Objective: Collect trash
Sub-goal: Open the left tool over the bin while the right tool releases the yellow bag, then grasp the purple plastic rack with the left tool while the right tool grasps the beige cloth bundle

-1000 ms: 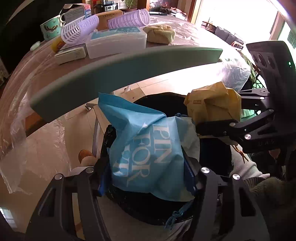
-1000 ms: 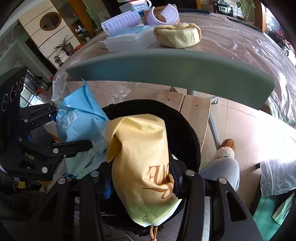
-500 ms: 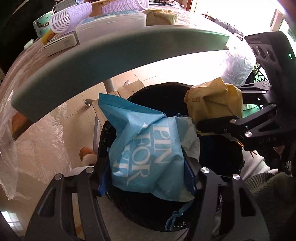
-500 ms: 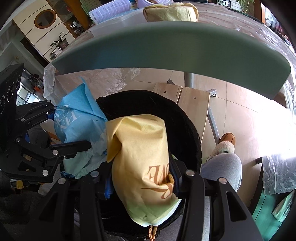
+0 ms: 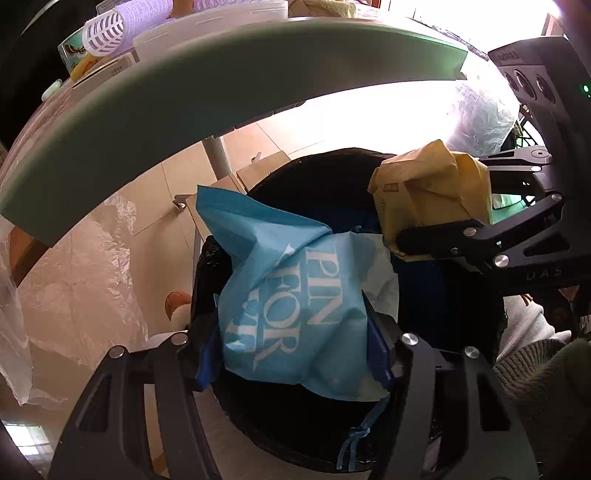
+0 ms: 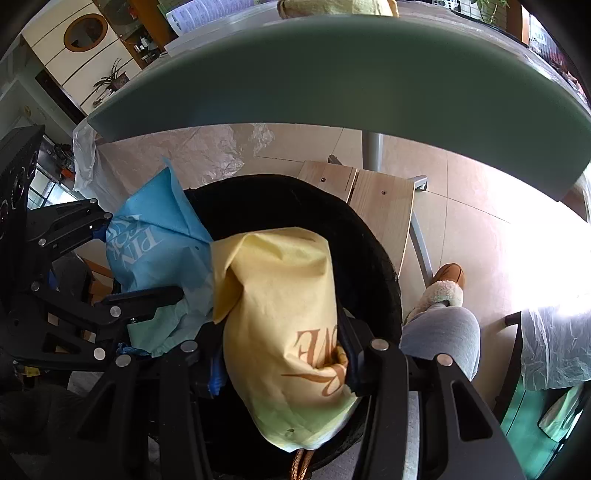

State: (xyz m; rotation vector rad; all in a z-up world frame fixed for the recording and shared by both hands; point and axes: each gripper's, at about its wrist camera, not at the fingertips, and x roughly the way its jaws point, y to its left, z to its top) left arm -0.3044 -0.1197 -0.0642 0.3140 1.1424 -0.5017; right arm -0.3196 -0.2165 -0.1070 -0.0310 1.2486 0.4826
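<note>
Both grippers hang side by side over the mouth of a black bin (image 5: 436, 314), just below the grey-green edge of the table (image 5: 221, 85). The left gripper (image 5: 295, 343) is clamped on a crumpled light-blue bag (image 5: 291, 295) printed with white letters; its blue-padded fingers (image 5: 376, 347) press into either side of the bag, and a knotted blue drawstring (image 5: 354, 439) dangles from the bag's lower end. The right gripper (image 6: 284, 350) squeezes a pale yellow bag (image 6: 280, 317) with brownish lettering, its jaws drawn in tight so the fabric pinches at the middle and bulges above and below. The two bags touch where they meet over the bin, the blue one to the left of the yellow one as seen from the right wrist. Neither bag rests in the bin; both are held in the air above its dark opening. A person's knee in grey trousers (image 6: 439, 332) and a tan fleece-lined slipper (image 6: 443, 284) show just right of the bin, over a light tiled floor. A wooden chair seat (image 6: 380, 210) stands behind the bin under the table. On the tabletop sit a white lidded box (image 5: 207, 26), a lilac hair roller (image 5: 125, 26) and a patterned mug (image 5: 72, 51), and clear plastic sheeting (image 5: 74, 280) drapes down from the table's edge.
</note>
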